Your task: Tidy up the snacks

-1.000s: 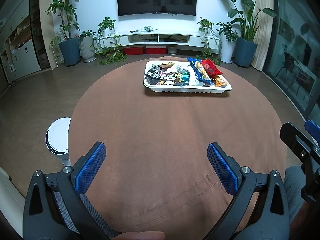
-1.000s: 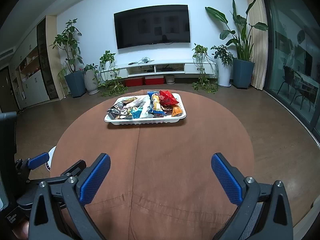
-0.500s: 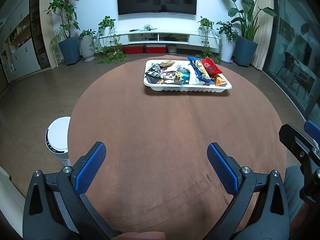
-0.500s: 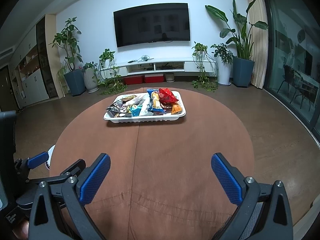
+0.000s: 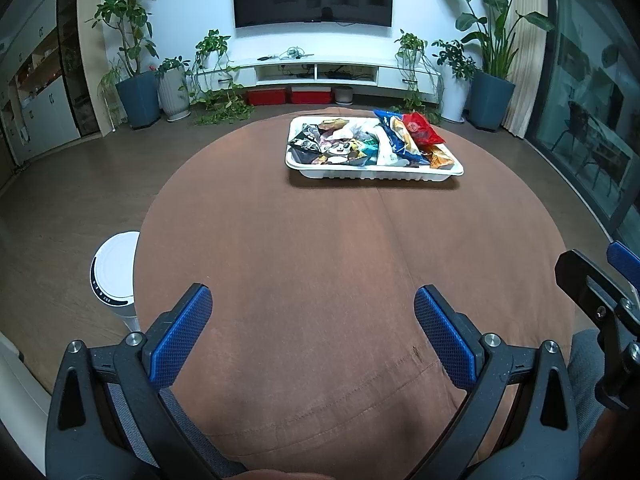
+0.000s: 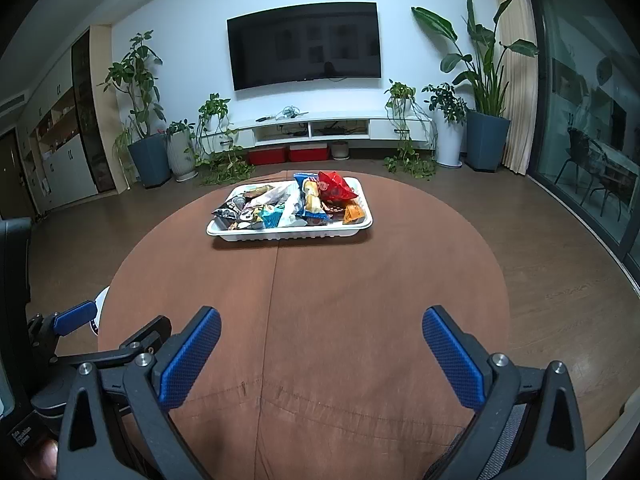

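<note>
Both the left gripper and right gripper gape wide, empty; heaped snack packets could spill over the white tray at the table's far edge.

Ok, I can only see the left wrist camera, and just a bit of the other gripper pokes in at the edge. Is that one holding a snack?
Observer: No. The right gripper is open, with only brown tablecloth showing between its blue pads.
Operator: Is the tray in front of it?
Observer: Yes. In the right wrist view the white tray lies almost straight ahead, far across the table, and nothing touches it.
Operator: Can that camera see my gripper?
Observer: Yes. The left gripper shows side-on at its left edge.
</note>
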`<act>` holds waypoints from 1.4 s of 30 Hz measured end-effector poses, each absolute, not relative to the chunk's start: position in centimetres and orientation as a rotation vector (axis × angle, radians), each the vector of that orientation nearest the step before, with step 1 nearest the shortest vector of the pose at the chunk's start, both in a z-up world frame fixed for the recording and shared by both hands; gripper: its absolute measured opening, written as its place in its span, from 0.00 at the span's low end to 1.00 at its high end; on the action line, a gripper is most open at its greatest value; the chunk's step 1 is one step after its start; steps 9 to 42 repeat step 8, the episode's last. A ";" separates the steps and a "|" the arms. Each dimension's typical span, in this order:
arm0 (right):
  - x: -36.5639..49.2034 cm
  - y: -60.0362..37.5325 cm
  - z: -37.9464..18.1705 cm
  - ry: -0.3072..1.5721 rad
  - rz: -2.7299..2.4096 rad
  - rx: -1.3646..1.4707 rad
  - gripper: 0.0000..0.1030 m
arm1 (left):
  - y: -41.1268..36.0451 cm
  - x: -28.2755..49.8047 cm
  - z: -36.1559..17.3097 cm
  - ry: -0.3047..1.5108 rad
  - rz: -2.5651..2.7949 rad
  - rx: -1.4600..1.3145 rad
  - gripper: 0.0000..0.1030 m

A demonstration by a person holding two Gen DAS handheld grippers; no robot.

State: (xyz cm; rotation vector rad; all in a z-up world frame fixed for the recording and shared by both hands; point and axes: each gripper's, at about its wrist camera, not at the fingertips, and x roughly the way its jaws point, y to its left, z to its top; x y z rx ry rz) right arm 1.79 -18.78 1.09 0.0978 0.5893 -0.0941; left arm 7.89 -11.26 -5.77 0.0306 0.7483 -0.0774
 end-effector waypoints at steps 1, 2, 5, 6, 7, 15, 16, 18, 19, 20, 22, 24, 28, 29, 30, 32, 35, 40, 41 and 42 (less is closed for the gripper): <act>1.6 -18.8 0.8 0.590 -0.094 0.098 1.00 | -11.3 7.9 -5.8 0.745 -0.077 0.035 0.99; 1.5 -18.8 0.7 0.591 -0.094 0.099 1.00 | -11.3 7.8 -5.8 0.741 -0.077 0.040 0.99; 1.0 -18.9 0.3 0.598 -0.094 0.103 1.00 | -11.5 7.7 -5.8 0.740 -0.078 0.047 0.99; 0.7 -18.9 0.1 0.600 -0.094 0.104 1.00 | -11.5 7.7 -5.8 0.741 -0.078 0.047 0.99; 0.7 -18.9 0.0 0.603 -0.093 0.105 1.00 | -11.5 7.6 -5.8 0.742 -0.078 0.048 0.99; 0.7 -18.9 0.0 0.604 -0.094 0.104 1.00 | -11.6 7.6 -5.8 0.742 -0.078 0.049 0.99; 0.7 -18.9 0.0 0.604 -0.094 0.104 1.00 | -11.6 7.6 -5.8 0.742 -0.078 0.049 0.99; 0.7 -18.9 0.0 0.604 -0.094 0.104 1.00 | -11.6 7.6 -5.8 0.742 -0.078 0.049 0.99; 0.7 -18.9 0.0 0.604 -0.094 0.104 1.00 | -11.6 7.6 -5.8 0.742 -0.078 0.049 0.99; 0.7 -18.9 0.0 0.604 -0.094 0.104 1.00 | -11.6 7.6 -5.8 0.742 -0.078 0.049 0.99; 0.7 -18.9 0.0 0.604 -0.094 0.104 1.00 | -11.6 7.6 -5.8 0.742 -0.078 0.049 0.99; 0.7 -18.9 0.0 0.604 -0.094 0.104 1.00 | -11.6 7.6 -5.8 0.742 -0.078 0.049 0.99; 0.7 -18.9 0.0 0.604 -0.094 0.104 1.00 | -11.6 7.6 -5.8 0.742 -0.078 0.049 0.99; 0.7 -18.9 0.0 0.604 -0.094 0.104 1.00 | -11.6 7.6 -5.8 0.742 -0.078 0.049 0.99; 0.7 -18.9 0.0 0.604 -0.094 0.104 1.00 | -11.6 7.6 -5.8 0.742 -0.078 0.049 0.99; 0.7 -18.9 0.0 0.604 -0.094 0.104 1.00 | -11.6 7.6 -5.8 0.742 -0.078 0.049 0.99; 0.7 -18.9 0.0 0.604 -0.094 0.104 1.00 | -11.6 7.6 -5.8 0.742 -0.078 0.049 0.99; 0.7 -18.9 0.0 0.604 -0.094 0.104 1.00 | -11.6 7.6 -5.8 0.742 -0.078 0.049 0.99; 0.7 -18.9 0.0 0.604 -0.094 0.104 1.00 | -11.6 7.6 -5.8 0.742 -0.078 0.049 0.99; 0.7 -18.9 0.0 0.604 -0.094 0.104 1.00 | -11.6 7.6 -5.8 0.742 -0.078 0.049 0.99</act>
